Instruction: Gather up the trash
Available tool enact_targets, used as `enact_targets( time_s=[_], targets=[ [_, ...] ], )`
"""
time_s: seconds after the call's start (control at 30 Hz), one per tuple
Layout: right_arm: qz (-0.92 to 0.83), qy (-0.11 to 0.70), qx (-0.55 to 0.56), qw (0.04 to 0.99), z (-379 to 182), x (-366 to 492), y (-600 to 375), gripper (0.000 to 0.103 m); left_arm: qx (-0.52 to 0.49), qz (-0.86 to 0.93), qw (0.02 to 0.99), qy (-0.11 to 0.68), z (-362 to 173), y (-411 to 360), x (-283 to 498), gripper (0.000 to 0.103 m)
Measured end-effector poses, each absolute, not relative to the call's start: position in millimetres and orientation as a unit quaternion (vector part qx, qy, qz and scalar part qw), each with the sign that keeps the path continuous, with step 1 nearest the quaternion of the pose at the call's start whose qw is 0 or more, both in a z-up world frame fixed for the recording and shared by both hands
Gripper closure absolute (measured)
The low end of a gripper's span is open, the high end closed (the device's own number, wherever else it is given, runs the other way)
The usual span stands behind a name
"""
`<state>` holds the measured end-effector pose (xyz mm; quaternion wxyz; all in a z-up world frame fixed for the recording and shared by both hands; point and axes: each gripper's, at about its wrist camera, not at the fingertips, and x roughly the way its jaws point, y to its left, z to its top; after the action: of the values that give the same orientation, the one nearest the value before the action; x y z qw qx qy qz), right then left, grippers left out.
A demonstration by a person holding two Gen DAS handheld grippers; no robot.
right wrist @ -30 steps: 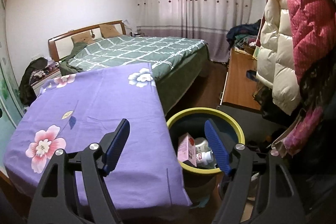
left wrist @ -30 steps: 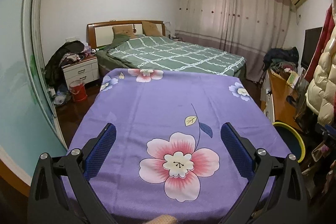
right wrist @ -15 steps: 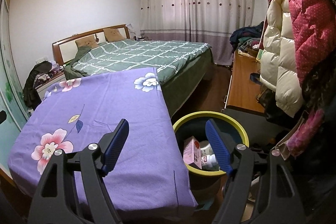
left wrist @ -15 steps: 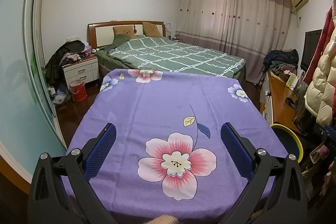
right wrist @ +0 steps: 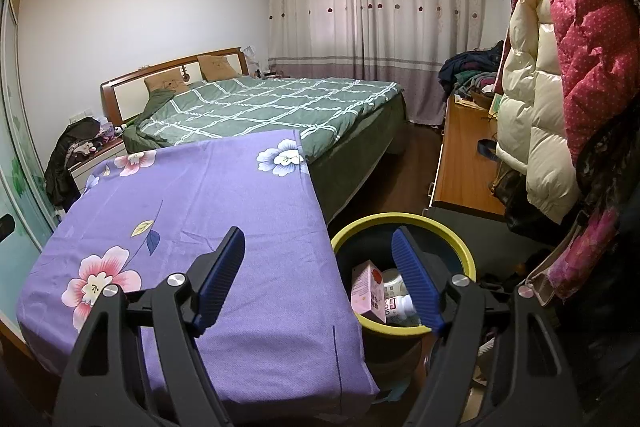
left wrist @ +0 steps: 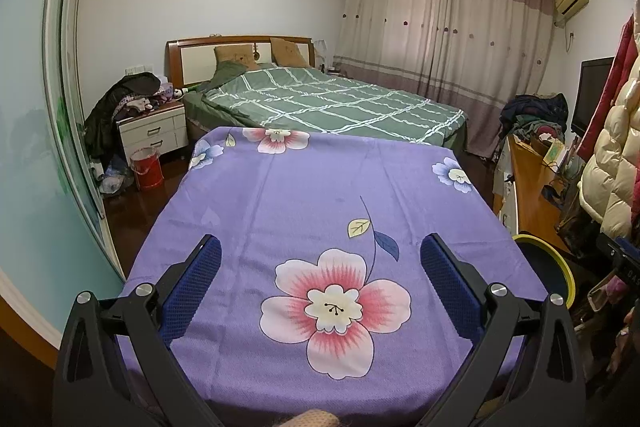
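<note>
Right claw [right wrist: 318,277] spread wide, nothing between its blue pads, hovering above the seam where the purple flowered cloth on the counter [right wrist: 224,211] meets the yellow-rimmed bin [right wrist: 404,219]. Left claw [left wrist: 320,281] likewise released and empty, aimed straight down the middle of the same cloth, over the big pink flower.

Down and slightly right of the right claw, inside the bin: a pink carton [right wrist: 368,287] standing tilted against the near wall, long axis roughly upright, and a white bottle [right wrist: 396,301] with a red label lying on its side beside it, long axis across the view, partly hidden behind the claw's right finger. Both apparently already dropped in.

Bin just beside the counter's right edge, so far nearer the right hand; only a sliver of its rim [left wrist: 560,267] at the far right of the left view.

No loose trash visible on the cloth in either view. Probably nothing left to pick here.
</note>
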<state>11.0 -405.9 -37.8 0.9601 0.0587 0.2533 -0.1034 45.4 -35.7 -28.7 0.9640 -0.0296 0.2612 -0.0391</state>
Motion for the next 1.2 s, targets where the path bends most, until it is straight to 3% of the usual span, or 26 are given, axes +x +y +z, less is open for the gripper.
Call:
enact_targets(
  time_s=[1.2],
  targets=[
    [-0.099,0.261,0.059,0.959,-45,16,-403,0.031,-0.032,-0.047,0.958,0.28,-41,-43,53,0.005]
  ],
)
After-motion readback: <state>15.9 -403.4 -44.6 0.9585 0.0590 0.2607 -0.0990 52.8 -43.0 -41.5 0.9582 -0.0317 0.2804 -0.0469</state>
